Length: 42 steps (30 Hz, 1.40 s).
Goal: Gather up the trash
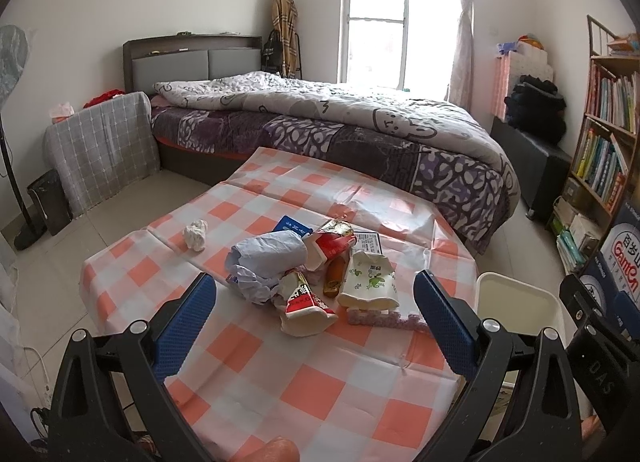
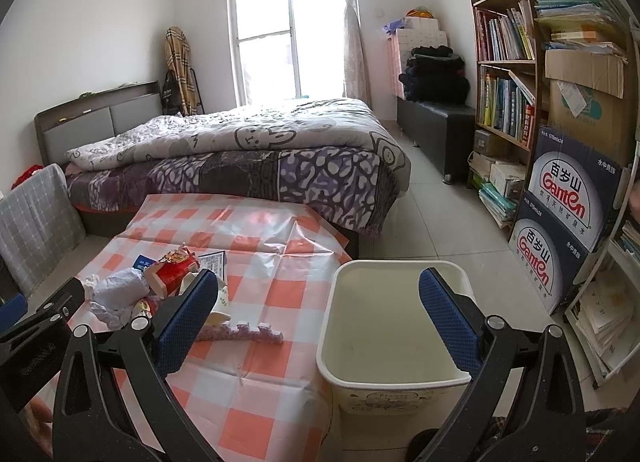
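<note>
A pile of trash lies on the checked tablecloth [image 1: 312,394]: a crumpled grey paper bag [image 1: 266,256], red and white wrappers [image 1: 306,304], an orange tube [image 1: 335,276], a white pouch with green print [image 1: 370,282] and a pink foam strip [image 1: 384,318]. A white paper ball [image 1: 196,234] lies apart, to the left. My left gripper [image 1: 314,314] is open and empty, just short of the pile. My right gripper [image 2: 318,310] is open and empty, above the table's right edge. A cream bin [image 2: 394,326] stands beside the table on the right; it also shows in the left wrist view [image 1: 520,302].
A bed [image 1: 340,129] stands behind the table. A bookshelf [image 2: 508,73] and stacked blue boxes [image 2: 568,217] line the right wall. A black bench [image 2: 436,129] sits by the window. A covered stand [image 1: 104,145] and a dark bin [image 1: 48,201] stand at the left.
</note>
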Available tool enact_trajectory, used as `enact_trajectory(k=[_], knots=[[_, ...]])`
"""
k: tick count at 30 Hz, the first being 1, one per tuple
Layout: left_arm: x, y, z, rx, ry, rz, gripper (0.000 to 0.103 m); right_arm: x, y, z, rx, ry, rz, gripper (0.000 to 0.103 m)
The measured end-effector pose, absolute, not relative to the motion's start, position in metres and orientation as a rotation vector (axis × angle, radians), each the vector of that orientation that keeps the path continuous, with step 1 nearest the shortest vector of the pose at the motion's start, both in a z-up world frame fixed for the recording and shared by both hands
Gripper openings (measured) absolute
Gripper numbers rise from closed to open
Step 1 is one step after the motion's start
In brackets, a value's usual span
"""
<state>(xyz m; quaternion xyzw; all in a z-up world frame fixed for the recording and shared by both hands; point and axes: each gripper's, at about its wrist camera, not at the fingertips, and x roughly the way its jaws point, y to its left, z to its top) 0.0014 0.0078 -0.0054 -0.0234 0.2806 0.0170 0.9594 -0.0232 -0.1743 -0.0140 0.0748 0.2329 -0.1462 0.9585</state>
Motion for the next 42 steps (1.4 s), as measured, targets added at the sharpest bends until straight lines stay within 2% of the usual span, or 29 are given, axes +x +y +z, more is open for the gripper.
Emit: enact_trajectory(k=[42], knots=[[-0.0013,0.0122,-0.0091,-0.043,0.575,0.036,0.096,-0.0225,-0.1725,-0.0158,0.151,0.478,-0.294,0.096]])
